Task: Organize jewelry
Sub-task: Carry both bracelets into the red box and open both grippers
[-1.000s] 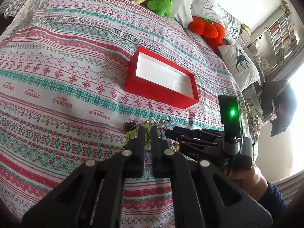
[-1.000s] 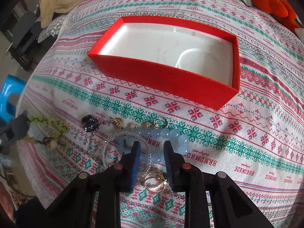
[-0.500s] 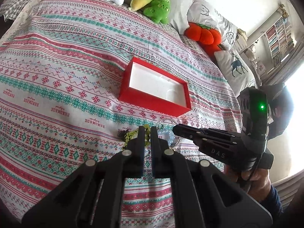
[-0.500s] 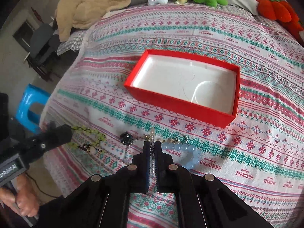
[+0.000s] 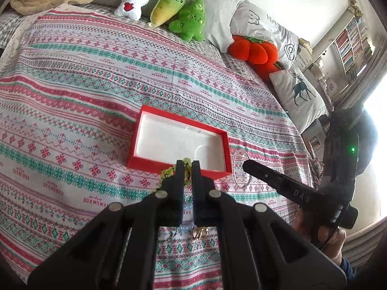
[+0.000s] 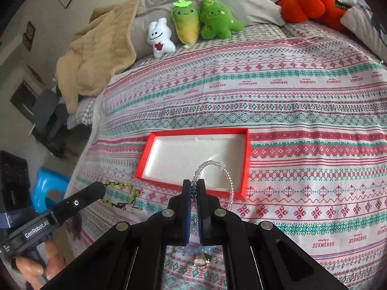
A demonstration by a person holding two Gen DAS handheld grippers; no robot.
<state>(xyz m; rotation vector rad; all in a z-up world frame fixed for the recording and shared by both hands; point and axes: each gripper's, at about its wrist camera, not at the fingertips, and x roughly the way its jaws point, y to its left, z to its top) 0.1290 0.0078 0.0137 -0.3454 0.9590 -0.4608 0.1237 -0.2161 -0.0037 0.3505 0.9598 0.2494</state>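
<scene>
A red box with a white lining [image 5: 145,125] [image 6: 245,159] lies open on the patterned bedspread. My left gripper [image 5: 187,166] is shut on a green bead bracelet [image 5: 167,172], held in the air near the box's front edge; the bracelet also shows in the right wrist view [image 6: 121,193]. My right gripper [image 6: 193,185] is shut on a clear bead bracelet [image 6: 227,176], which hangs over the box's front right part; it also shows in the left wrist view [image 5: 241,171]. A gold ring [image 6: 200,262] and pale blue beads [image 5: 185,210] lie on the bedspread below the grippers.
Plush toys [image 5: 174,9] [image 6: 193,24], an orange plush [image 5: 254,50] and pillows [image 5: 297,91] line the far side of the bed. A beige blanket [image 6: 96,55] lies at the far left. A blue stool [image 6: 48,188] stands beside the bed.
Both grippers have risen from the jewelry pile, each carrying a bracelet, and moved toward the red box. The right gripper closed on the clear bracelet a second ago.
</scene>
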